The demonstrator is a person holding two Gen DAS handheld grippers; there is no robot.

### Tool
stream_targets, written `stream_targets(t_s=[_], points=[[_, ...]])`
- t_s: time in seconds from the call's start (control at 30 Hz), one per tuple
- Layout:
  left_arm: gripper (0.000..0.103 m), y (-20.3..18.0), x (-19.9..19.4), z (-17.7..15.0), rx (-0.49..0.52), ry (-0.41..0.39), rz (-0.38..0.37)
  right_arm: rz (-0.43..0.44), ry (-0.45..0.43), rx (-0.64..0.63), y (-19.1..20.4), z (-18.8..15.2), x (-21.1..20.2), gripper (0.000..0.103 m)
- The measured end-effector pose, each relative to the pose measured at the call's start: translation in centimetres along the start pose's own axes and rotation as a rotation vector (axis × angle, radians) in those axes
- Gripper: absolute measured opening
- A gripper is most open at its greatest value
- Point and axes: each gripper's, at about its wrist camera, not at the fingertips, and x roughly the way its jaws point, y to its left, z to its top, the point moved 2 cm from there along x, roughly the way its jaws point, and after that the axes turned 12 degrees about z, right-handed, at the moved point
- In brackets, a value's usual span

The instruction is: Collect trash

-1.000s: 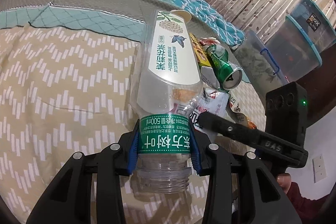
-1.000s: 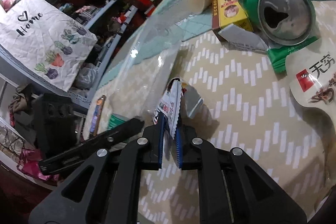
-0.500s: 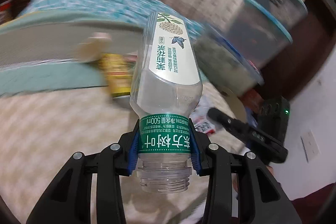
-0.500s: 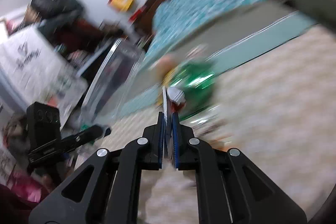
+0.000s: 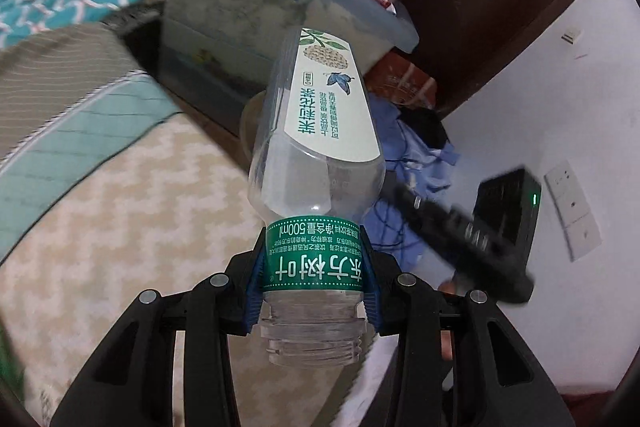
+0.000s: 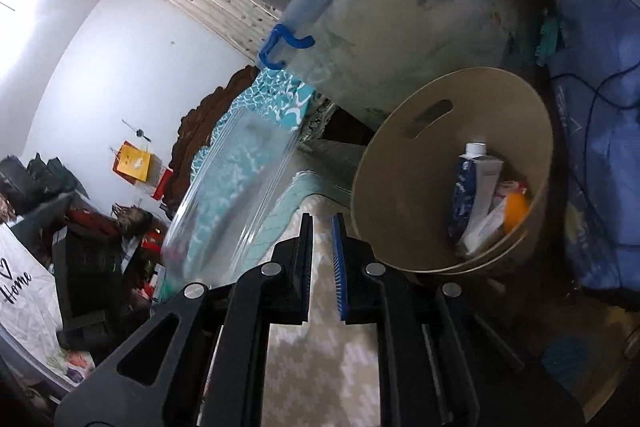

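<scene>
My left gripper (image 5: 312, 267) is shut on the green neck label of an empty clear plastic bottle (image 5: 320, 131), which points away from me, mouth toward the camera. The same bottle (image 6: 236, 187) shows blurred at the left of the right wrist view. My right gripper (image 6: 322, 227) hangs beside the rim of a round beige bin (image 6: 400, 195); its jaws are opening and nothing is between them. Inside the bin lie a blue-and-white carton (image 6: 476, 187) and an orange piece (image 6: 516, 207). In the left wrist view the right gripper (image 5: 460, 227) is a dark blur to the right.
A translucent storage box with a blue clip (image 6: 400, 27) stands behind the bin, with more boxes stacked above. A heap of blue clothes and cable (image 6: 600, 147) lies on the floor to the right. The chevron bed cover (image 5: 120, 227) ends at the bed's edge, just before the bin.
Both grippers swung from the trash pile on the bed to the bin beside it. The right jaws have parted and the wrapper is gone from them. The left still holds the bottle.
</scene>
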Motion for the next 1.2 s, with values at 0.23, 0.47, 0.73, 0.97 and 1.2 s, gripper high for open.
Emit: stream_targets(t_s=[0.23, 0.47, 0.73, 0.97, 1.2], points=[[0.038, 3.0, -4.6, 0.9, -0.027, -0.014, -0.017, 0.060, 0.298, -0.345, 6.4, -5.9, 3.3, 0.083], [0.038, 9.3, -11.4, -2.3, -0.102, -0.051, 0.100, 0.153, 0.649, -0.770, 14.6, -14.7, 10.5, 0.079], [0.038, 12.5, -14.1, -5.4, -0.170, -0.077, 0.080, 0.031, 0.793, -1.344, 16.7, -21.3, 13.0, 0.080], [0.038, 14.1, -14.1, -5.9, -0.202, -0.080, 0.052, 0.132, 0.919, -1.372, 17.0, -21.8, 13.6, 0.029], [0.038, 14.5, -13.5, -6.1, -0.210, -0.070, 0.044, 0.140, 0.835, -1.084, 15.3, -17.5, 13.5, 0.014]])
